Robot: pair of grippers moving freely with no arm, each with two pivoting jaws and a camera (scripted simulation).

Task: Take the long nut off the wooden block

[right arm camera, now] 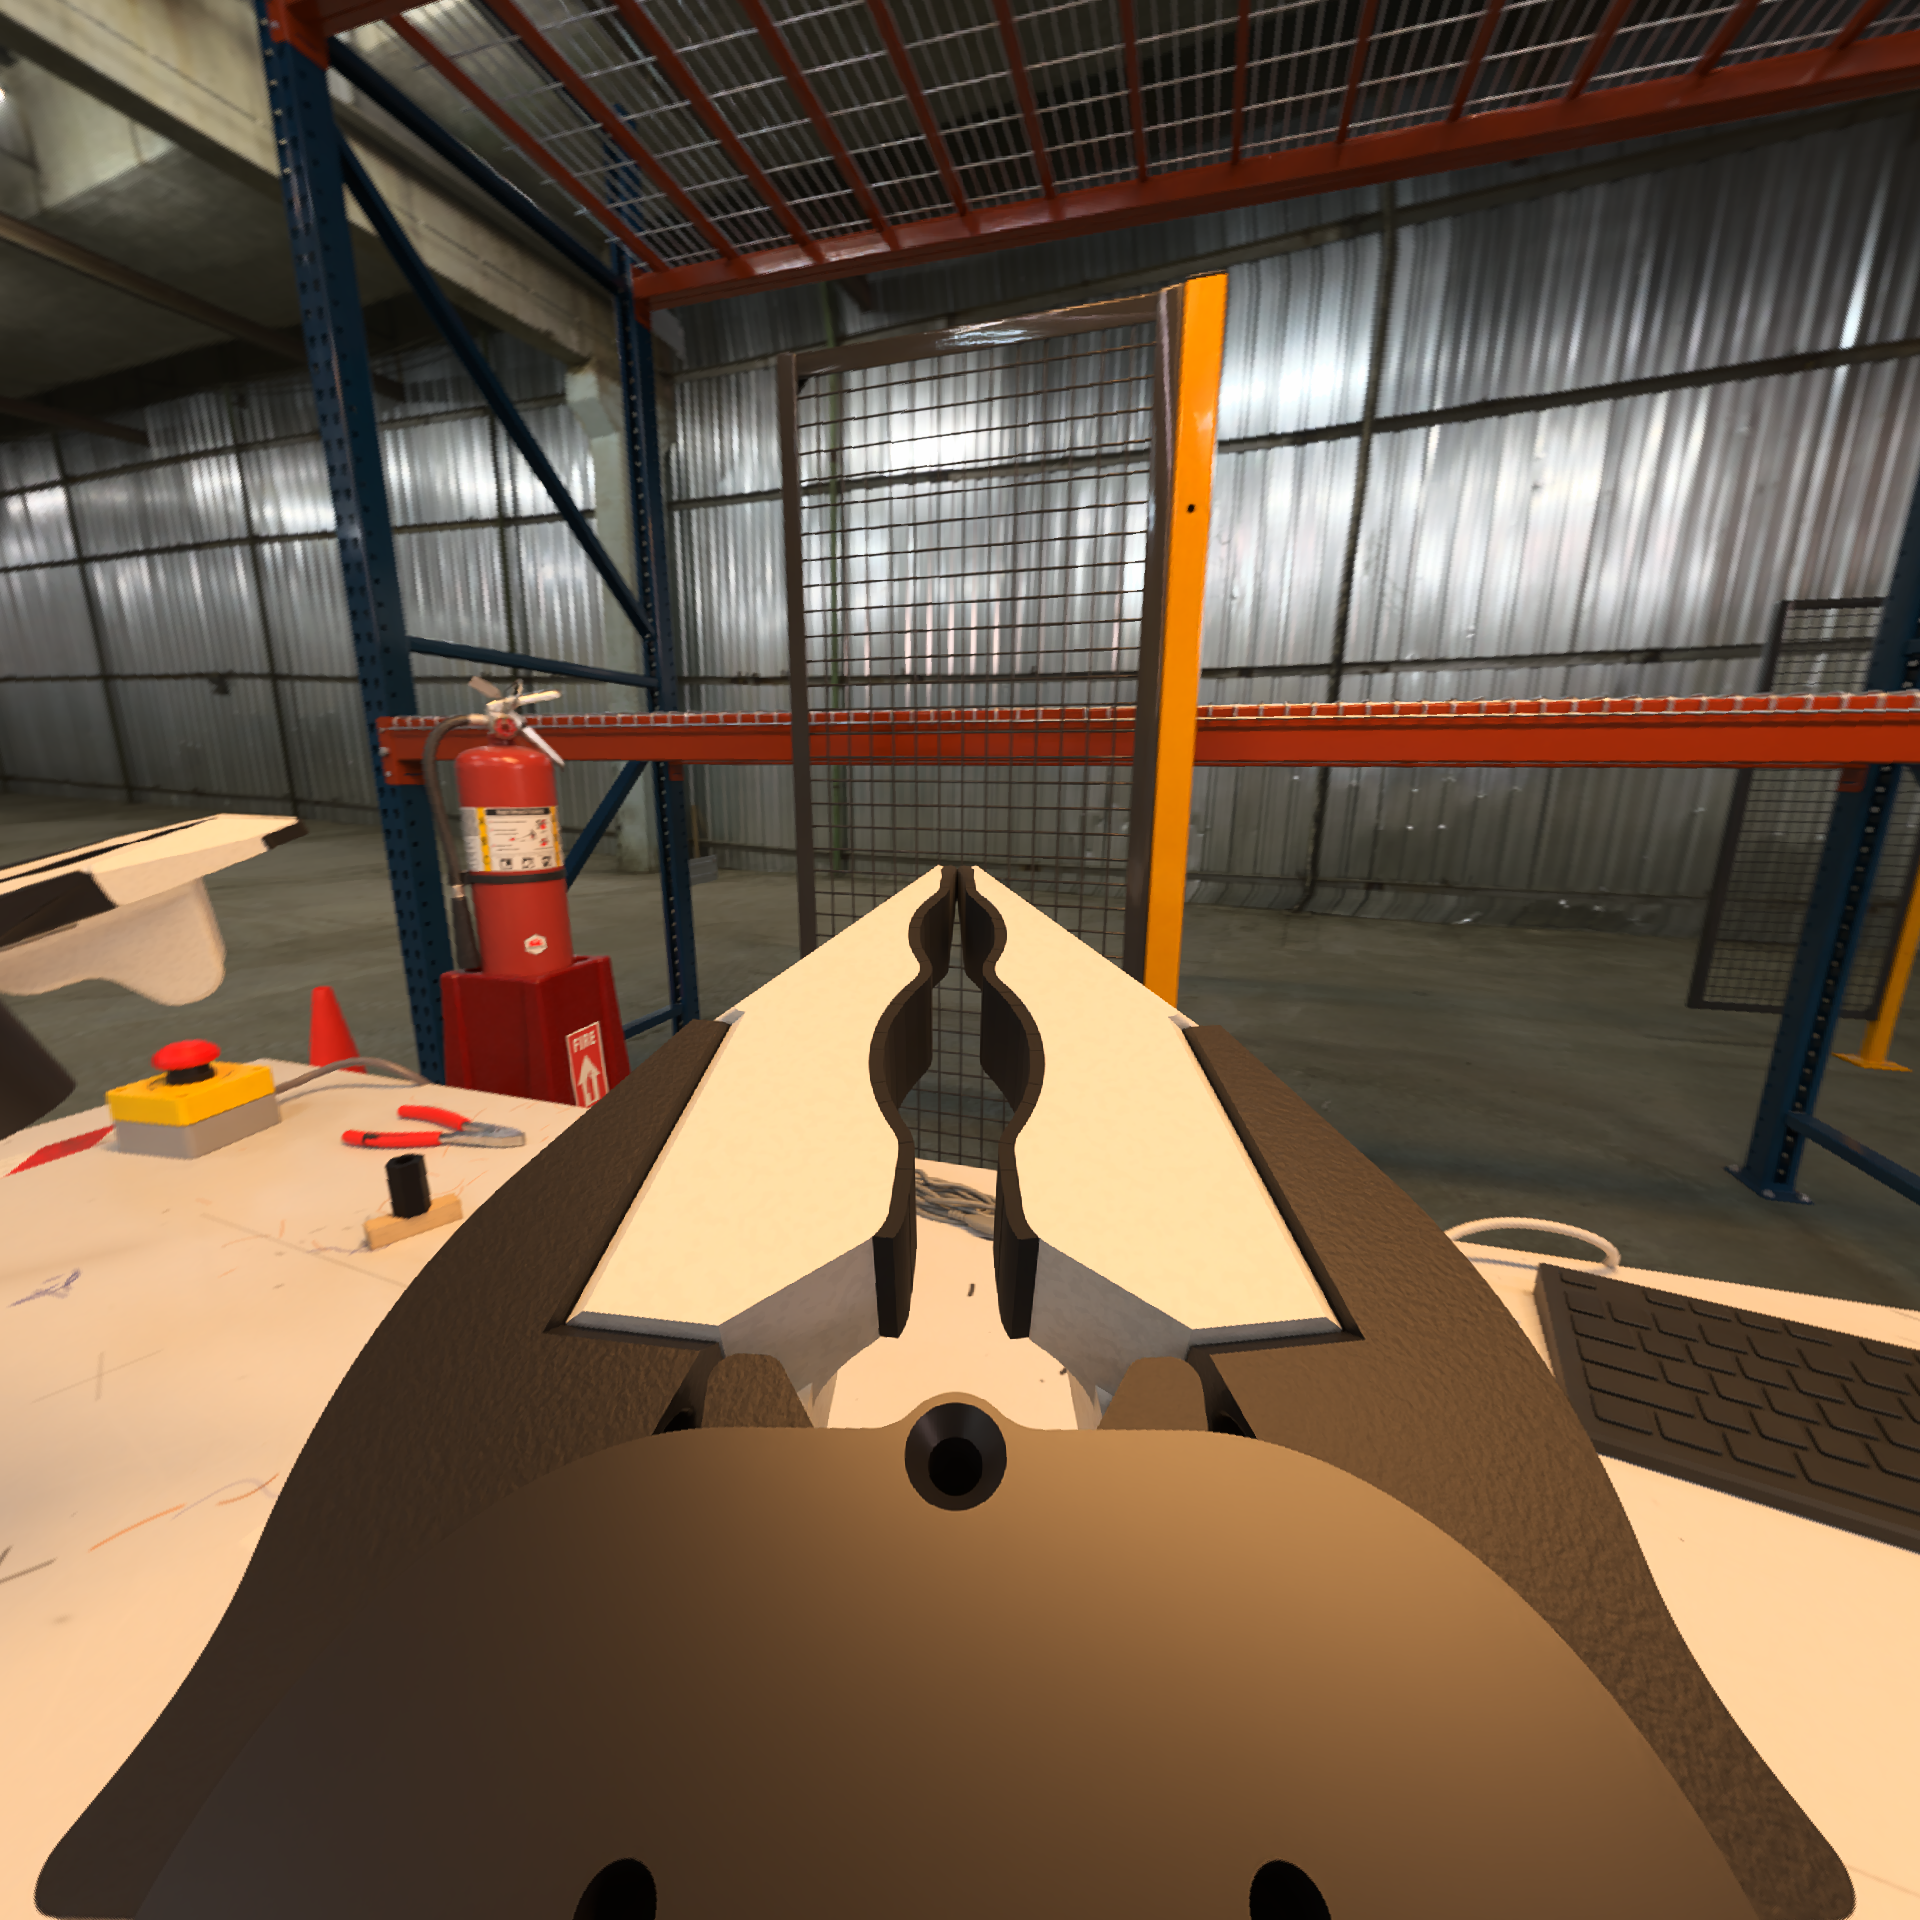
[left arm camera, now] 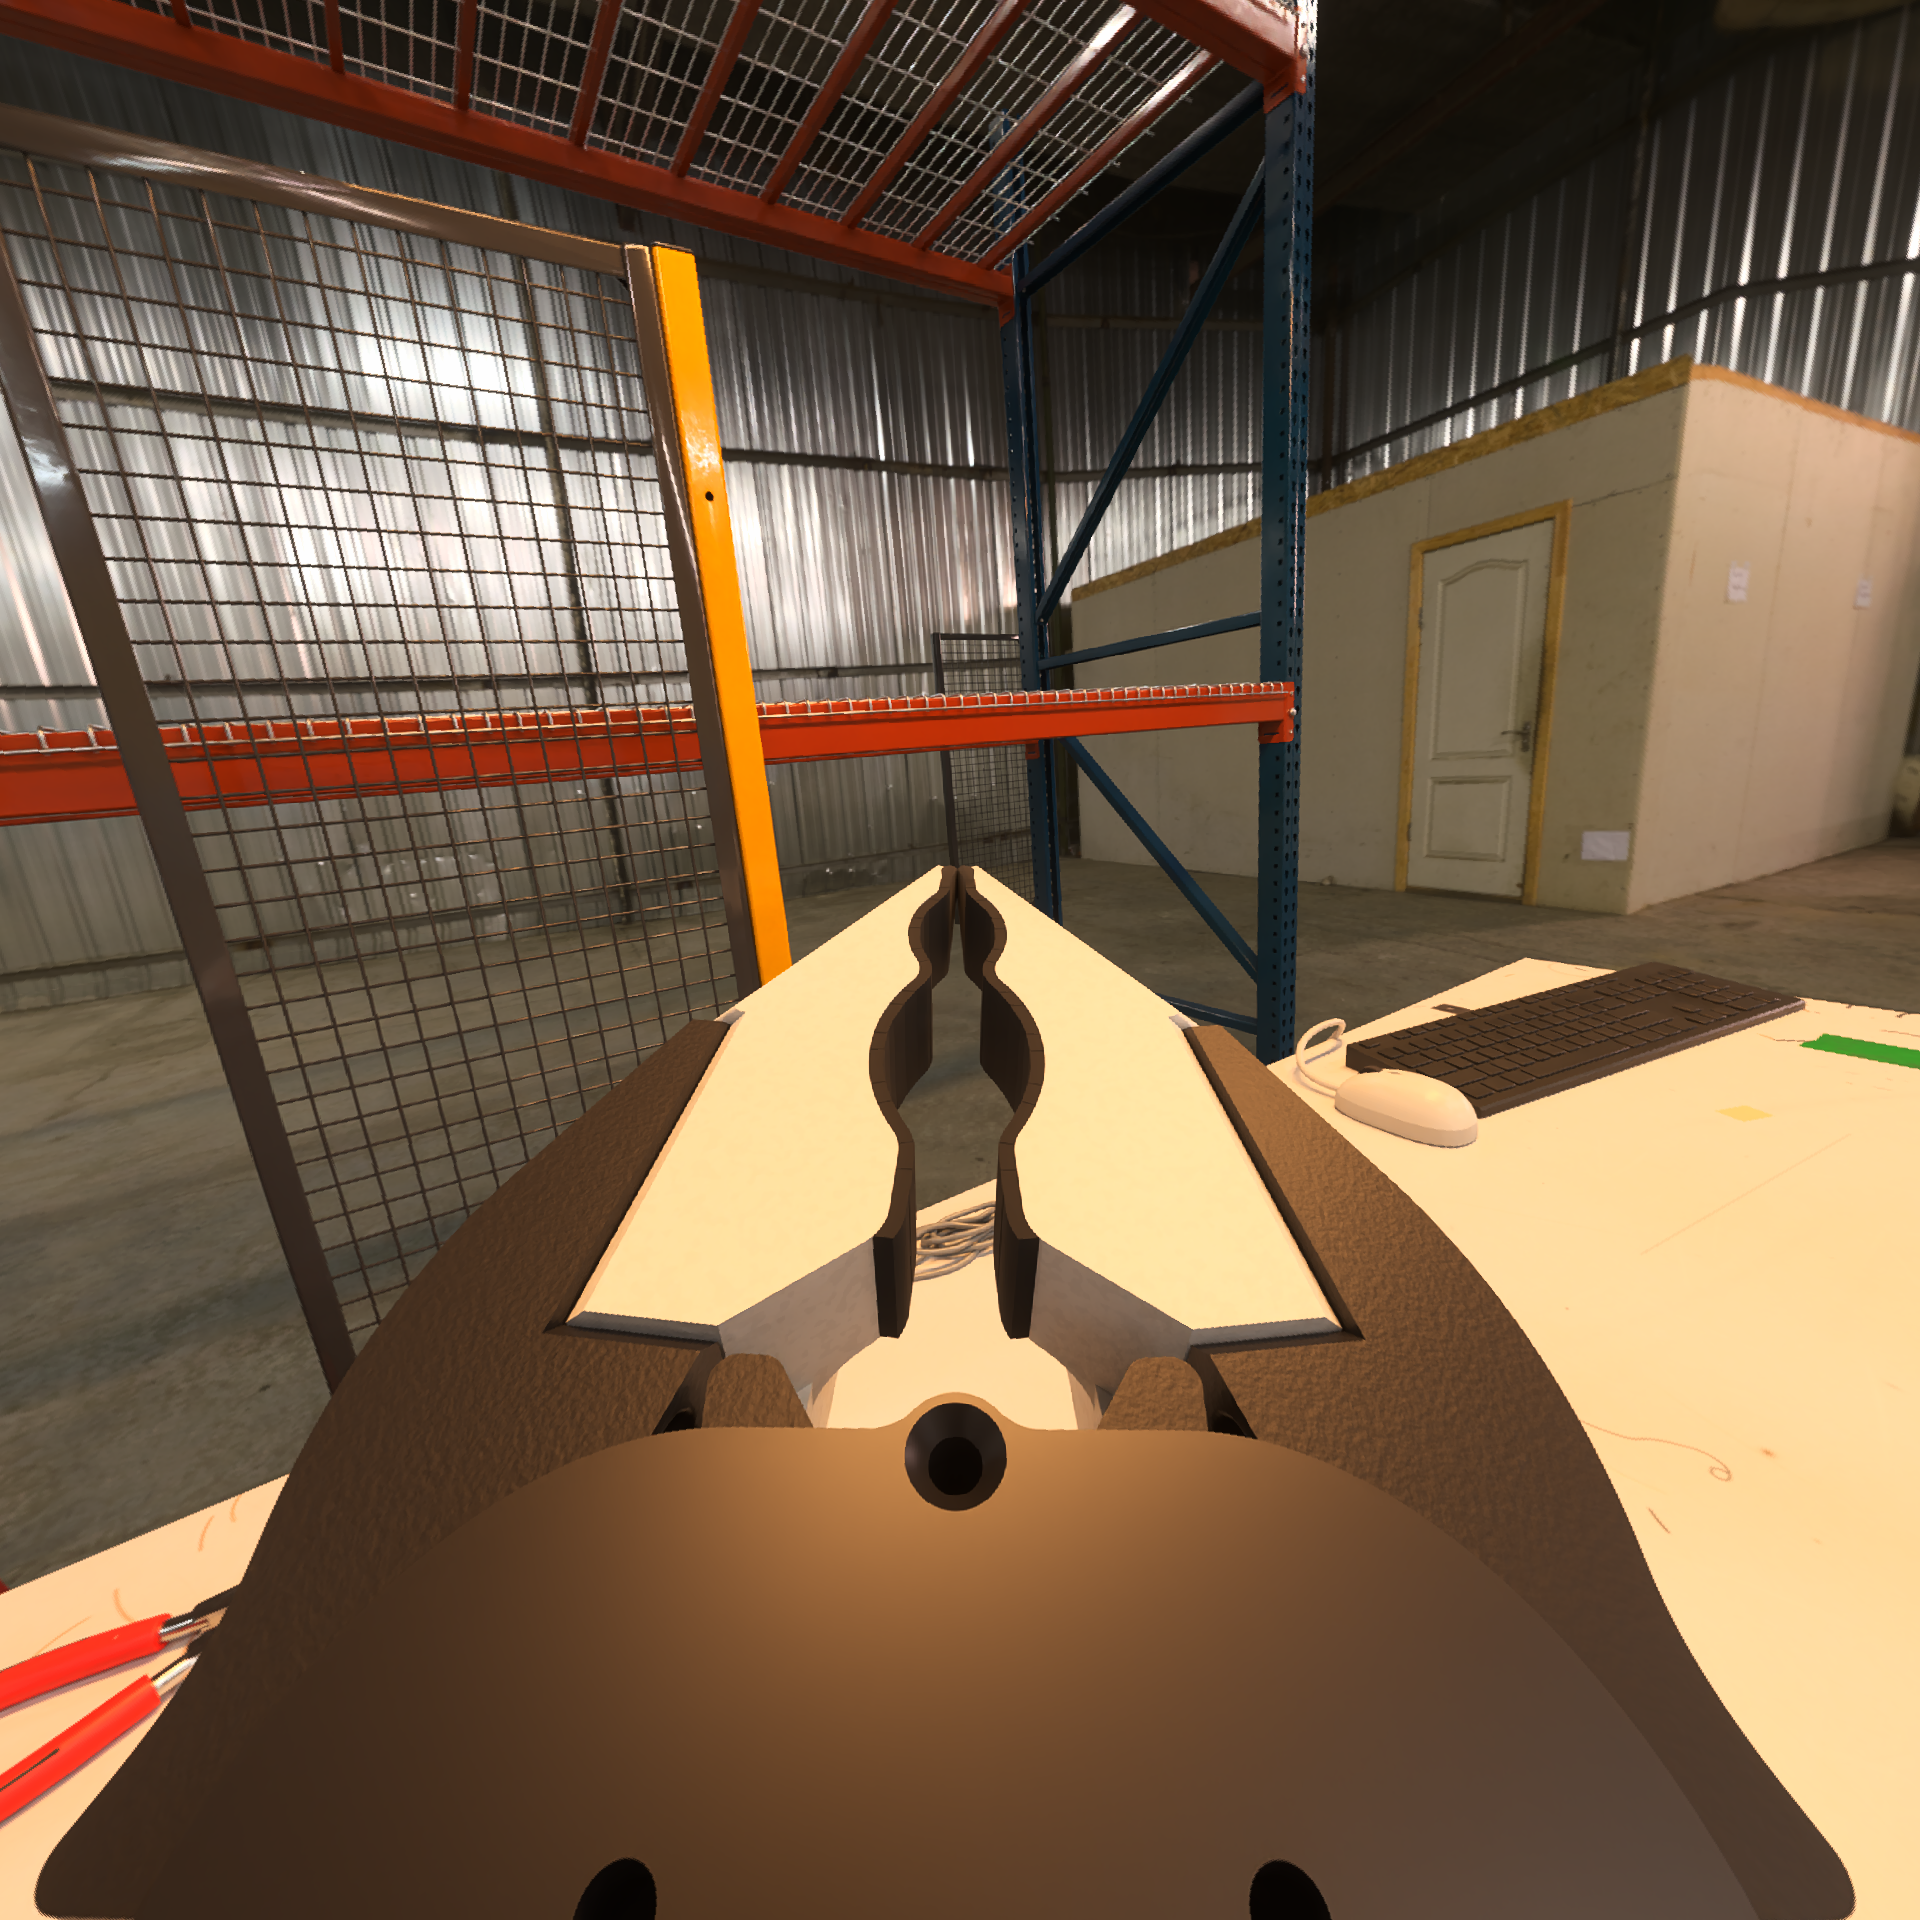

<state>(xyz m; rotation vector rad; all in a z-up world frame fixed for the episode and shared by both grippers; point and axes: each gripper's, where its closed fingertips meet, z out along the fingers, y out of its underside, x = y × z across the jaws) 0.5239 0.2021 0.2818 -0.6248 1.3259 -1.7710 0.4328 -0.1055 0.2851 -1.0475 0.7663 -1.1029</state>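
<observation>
A black long nut [right arm camera: 407, 1182] stands upright on a small wooden block [right arm camera: 416, 1222] on the cream table [right arm camera: 208, 1351], to the left of my right gripper [right arm camera: 956, 875] and apart from it. The right gripper's jaws are shut tip to tip with nothing between them. My left gripper [left arm camera: 956, 875] is also shut and empty; the nut and block do not show in its view. The left gripper also shows at the far left of the right wrist view [right arm camera: 114, 894], above the table.
A yellow box with a red button [right arm camera: 192, 1096] and red-handled pliers [right arm camera: 436, 1127] lie behind the block. A black keyboard [left arm camera: 1569, 1029] and white mouse [left arm camera: 1408, 1107] lie on the right. A coiled cable [right arm camera: 951, 1200] lies ahead. A mesh fence panel [right arm camera: 977, 644] and fire extinguisher [right arm camera: 509, 831] stand beyond the table.
</observation>
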